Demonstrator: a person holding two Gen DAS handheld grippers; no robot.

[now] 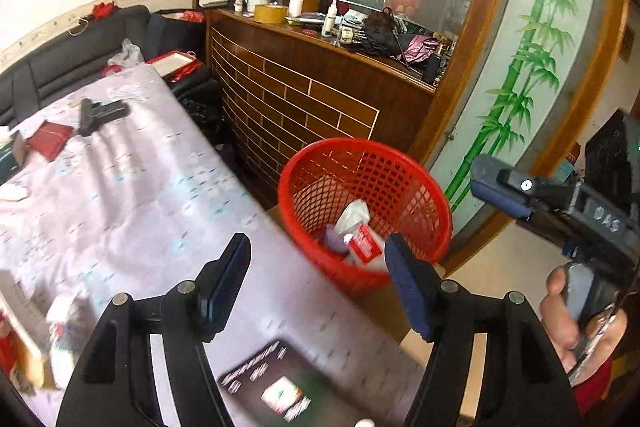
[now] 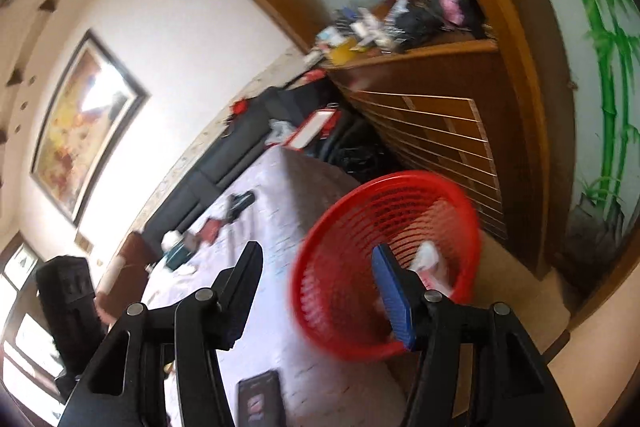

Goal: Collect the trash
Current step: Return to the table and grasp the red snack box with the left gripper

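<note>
Both empty, jaws apart, the left gripper [image 1: 318, 279] and right gripper [image 2: 318, 291] face the red mesh wastebasket [image 1: 320, 163] holding wrappers; next, seemingly, the table's [image 1: 132, 195] dark packet [image 1: 268, 383].

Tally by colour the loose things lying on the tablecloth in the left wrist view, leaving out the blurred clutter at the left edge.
Red: 1, the flat packet
Black: 2, the tool-like object farther back and the dark printed packet near the tongs
Total: 3
All lie on the tablecloth; the red basket stands off its edge.
</note>
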